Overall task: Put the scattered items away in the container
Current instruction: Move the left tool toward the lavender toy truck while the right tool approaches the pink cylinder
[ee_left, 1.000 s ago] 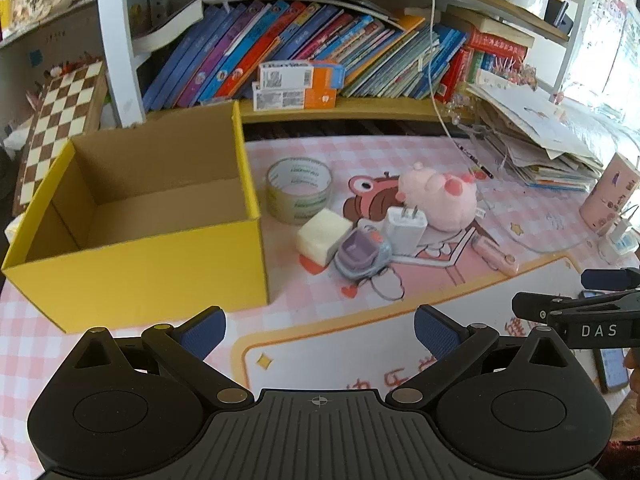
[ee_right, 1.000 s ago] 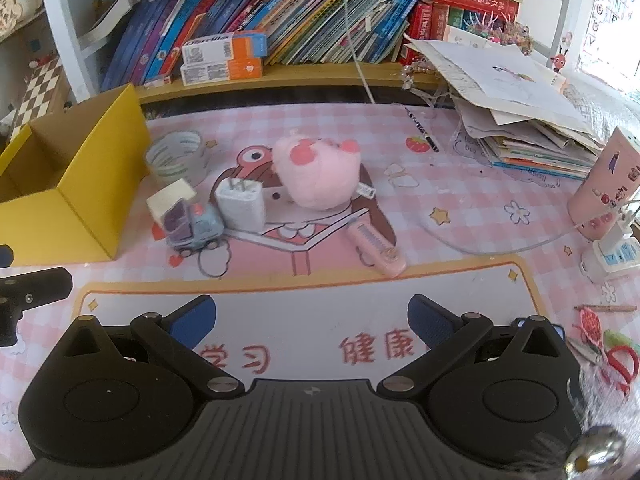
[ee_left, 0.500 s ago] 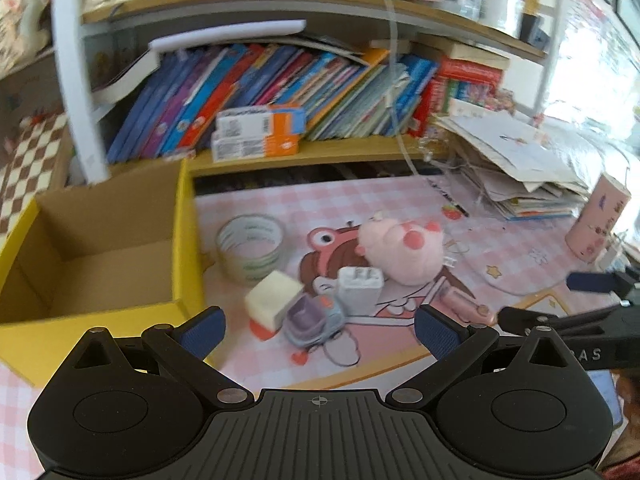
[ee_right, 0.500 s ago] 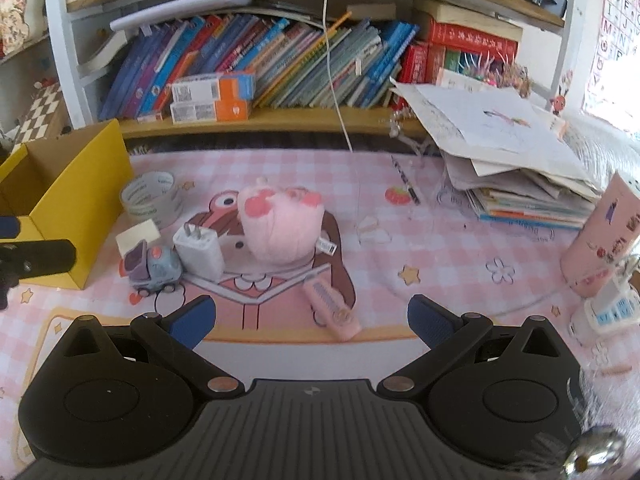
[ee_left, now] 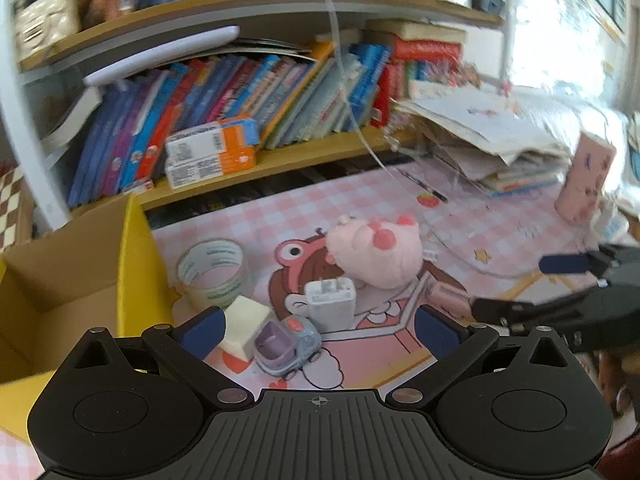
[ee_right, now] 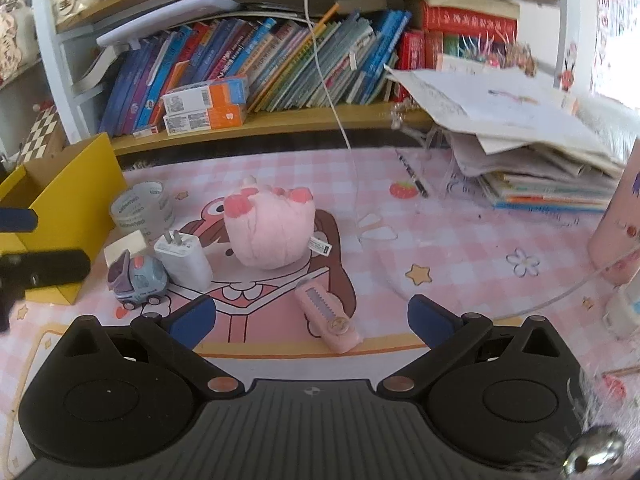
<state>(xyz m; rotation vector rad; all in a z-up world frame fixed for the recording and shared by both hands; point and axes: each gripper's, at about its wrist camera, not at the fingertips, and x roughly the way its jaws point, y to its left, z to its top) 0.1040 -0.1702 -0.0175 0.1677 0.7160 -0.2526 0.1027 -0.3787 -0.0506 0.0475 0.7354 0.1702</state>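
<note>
A child's study corner at home is suggested by shelves packed with picture books, a pink cartoon mat on the worktop and stacked papers

One yellow cardboard box. One clear tape roll. One pink plush toy. One white plug charger. One purple-blue toy car. One cream foam cube. One pink utility knife. Two orange-white cartons on shelf.

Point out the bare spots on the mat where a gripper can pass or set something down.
Free: the checked mat between the pink plush, the pen and the paper stack, crossed only by a thin white cable. Crowded: tape roll, white cube, charger and toy car bunch beside the yellow box.
</note>
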